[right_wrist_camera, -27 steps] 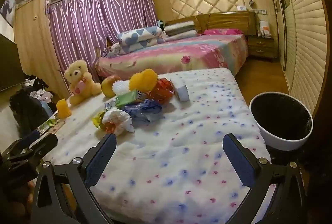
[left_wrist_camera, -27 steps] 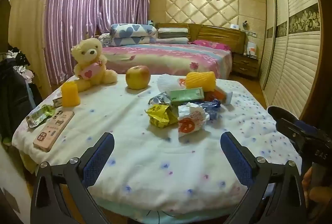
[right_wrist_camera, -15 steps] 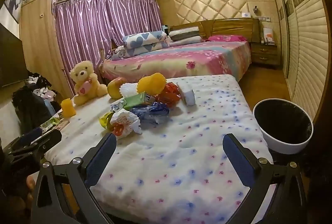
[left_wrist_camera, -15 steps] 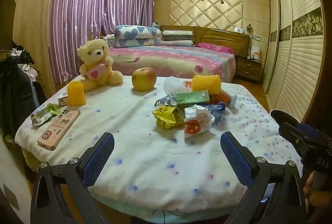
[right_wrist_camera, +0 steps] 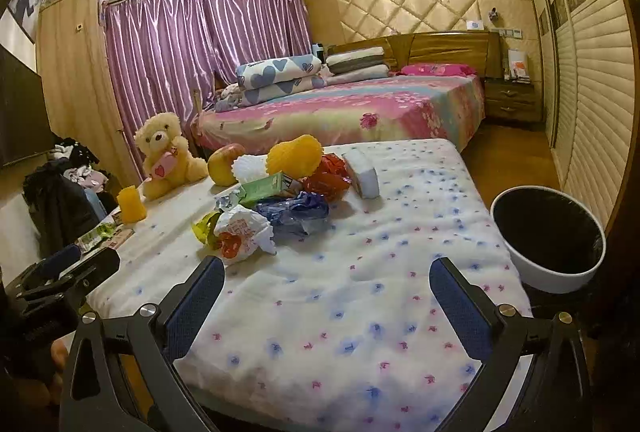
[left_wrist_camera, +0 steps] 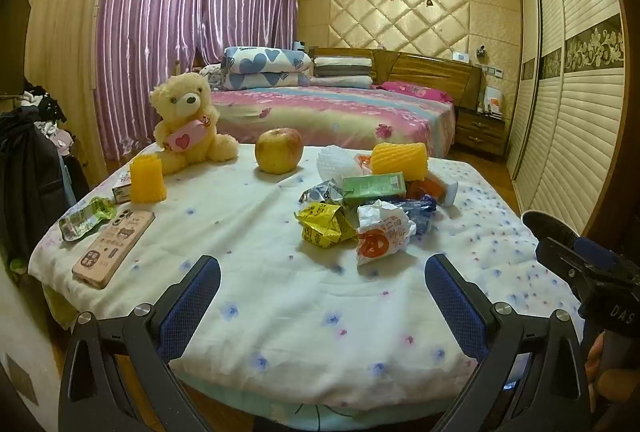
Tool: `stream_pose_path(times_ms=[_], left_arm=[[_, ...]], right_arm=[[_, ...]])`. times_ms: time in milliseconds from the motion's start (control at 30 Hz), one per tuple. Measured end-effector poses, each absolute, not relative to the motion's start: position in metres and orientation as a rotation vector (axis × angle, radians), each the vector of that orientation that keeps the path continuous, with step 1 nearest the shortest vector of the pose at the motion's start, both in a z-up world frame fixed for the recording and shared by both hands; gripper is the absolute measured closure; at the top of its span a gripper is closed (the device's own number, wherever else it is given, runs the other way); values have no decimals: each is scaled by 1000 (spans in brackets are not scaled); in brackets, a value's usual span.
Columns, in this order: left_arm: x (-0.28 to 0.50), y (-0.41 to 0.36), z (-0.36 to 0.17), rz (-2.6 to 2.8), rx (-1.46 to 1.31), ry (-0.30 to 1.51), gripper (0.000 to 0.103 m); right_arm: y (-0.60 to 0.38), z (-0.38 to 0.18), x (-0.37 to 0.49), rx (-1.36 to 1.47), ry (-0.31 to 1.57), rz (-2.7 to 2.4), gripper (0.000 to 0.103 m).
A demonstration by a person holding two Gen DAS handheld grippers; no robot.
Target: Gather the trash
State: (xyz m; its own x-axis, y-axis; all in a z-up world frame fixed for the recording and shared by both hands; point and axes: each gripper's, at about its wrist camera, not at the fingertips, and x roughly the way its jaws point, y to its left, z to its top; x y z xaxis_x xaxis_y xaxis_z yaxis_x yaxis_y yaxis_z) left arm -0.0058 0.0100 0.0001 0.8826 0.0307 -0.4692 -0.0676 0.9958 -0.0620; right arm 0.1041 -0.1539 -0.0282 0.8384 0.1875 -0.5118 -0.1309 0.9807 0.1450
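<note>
A pile of trash lies on the flowered table cover (left_wrist_camera: 280,312): a white crumpled bag with an orange print (left_wrist_camera: 380,236) (right_wrist_camera: 242,232), a yellow wrapper (left_wrist_camera: 324,224), a green carton (left_wrist_camera: 374,186) (right_wrist_camera: 266,188), a blue wrapper (right_wrist_camera: 294,210), a red wrapper (right_wrist_camera: 326,176) and yellow foam netting (left_wrist_camera: 400,160). A white bin with a black liner (right_wrist_camera: 548,244) stands right of the table. My left gripper (left_wrist_camera: 322,296) is open and empty, short of the pile. My right gripper (right_wrist_camera: 326,300) is open and empty over the table's near part.
A teddy bear (left_wrist_camera: 188,120), an apple (left_wrist_camera: 279,150), an orange foam roll (left_wrist_camera: 147,180), a pink phone (left_wrist_camera: 114,248) and a green packet (left_wrist_camera: 86,218) lie on the table's left side. A bed (left_wrist_camera: 336,112) stands behind, wardrobe doors (left_wrist_camera: 576,104) at right.
Both views have risen and tilted up a little, so the table and trash pile sit lower in frame. Both grippers stay open and empty; nothing on the table has moved.
</note>
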Motion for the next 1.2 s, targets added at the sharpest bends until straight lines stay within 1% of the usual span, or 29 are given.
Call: stream_pose_path(times_ms=[1200], left_arm=[[-3,10,-8,41,-90,510,0]], right_arm=[[-152,-29,104,119,549,184,0]])
